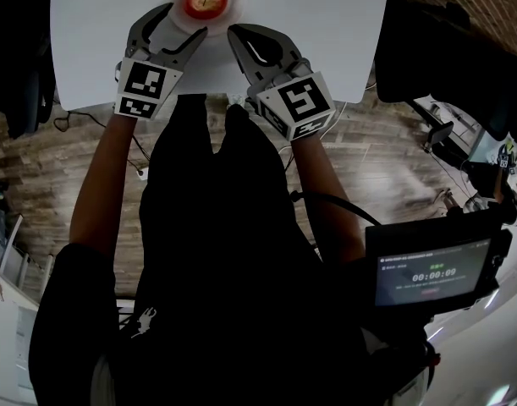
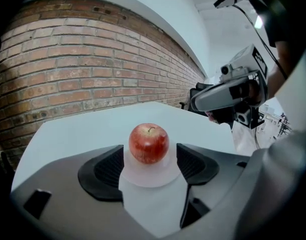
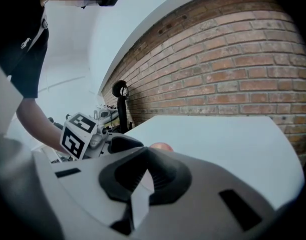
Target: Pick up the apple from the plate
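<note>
A red apple point(image 1: 206, 0) point(image 2: 148, 143) sits upright on a small white plate point(image 1: 178, 19) point(image 2: 148, 180) at the far side of the white table point(image 1: 326, 24). My left gripper point(image 1: 182, 22) point(image 2: 148, 165) stands open just short of the apple. Its dark pads point(image 2: 108, 170) flank the plate and neither touches the fruit. My right gripper point(image 1: 234, 34) point(image 3: 145, 159) hovers to the right of the plate with its pad tips together and nothing between them. In the right gripper view only a sliver of the apple point(image 3: 161, 146) shows over the jaws, with the left gripper point(image 3: 110, 143) beside it.
A brick wall point(image 2: 92, 69) runs behind the table. Below the table's near edge point(image 1: 207, 98) lies a wooden floor point(image 1: 385, 167). A black device with a lit screen point(image 1: 427, 271) hangs at the person's right side. Equipment and cables stand at the far right point(image 1: 461, 142).
</note>
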